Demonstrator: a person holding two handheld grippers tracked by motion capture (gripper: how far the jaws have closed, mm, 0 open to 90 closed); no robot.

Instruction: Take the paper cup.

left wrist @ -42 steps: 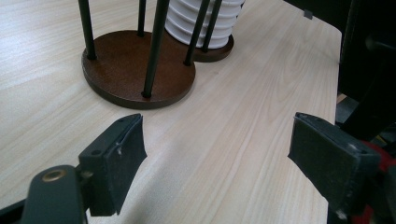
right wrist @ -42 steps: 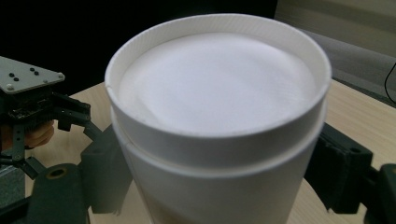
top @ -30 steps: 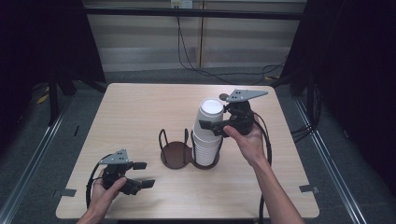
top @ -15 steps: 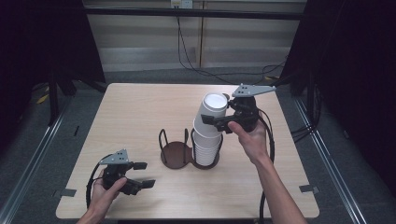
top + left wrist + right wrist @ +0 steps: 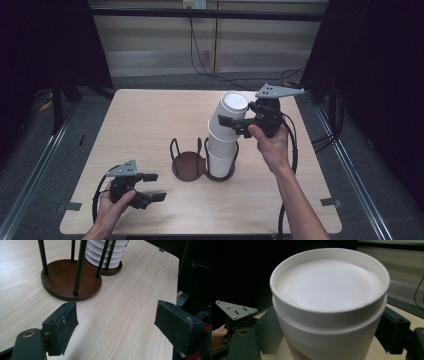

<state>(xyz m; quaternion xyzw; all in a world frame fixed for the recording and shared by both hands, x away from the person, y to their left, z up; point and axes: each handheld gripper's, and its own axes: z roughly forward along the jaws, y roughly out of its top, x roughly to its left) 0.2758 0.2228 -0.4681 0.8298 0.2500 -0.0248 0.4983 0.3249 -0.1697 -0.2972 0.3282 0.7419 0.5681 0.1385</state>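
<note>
Right gripper [image 5: 235,125] clamps the top paper cup [image 5: 229,119] — tilted toward one o'clock; left gripper [image 5: 152,186] rests wide open, empty.

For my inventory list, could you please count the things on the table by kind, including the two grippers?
Cup stack, white, upside down: 1
Brown holder with two round bays and black wire posts: 1
Grippers: 2, the left gripper open over the table, the right gripper with its jaws around the stack's top
Total: 4

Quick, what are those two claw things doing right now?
Left gripper: open, holding nothing, low over the table.
Right gripper: shut on the top white paper cup of the stack.
</note>
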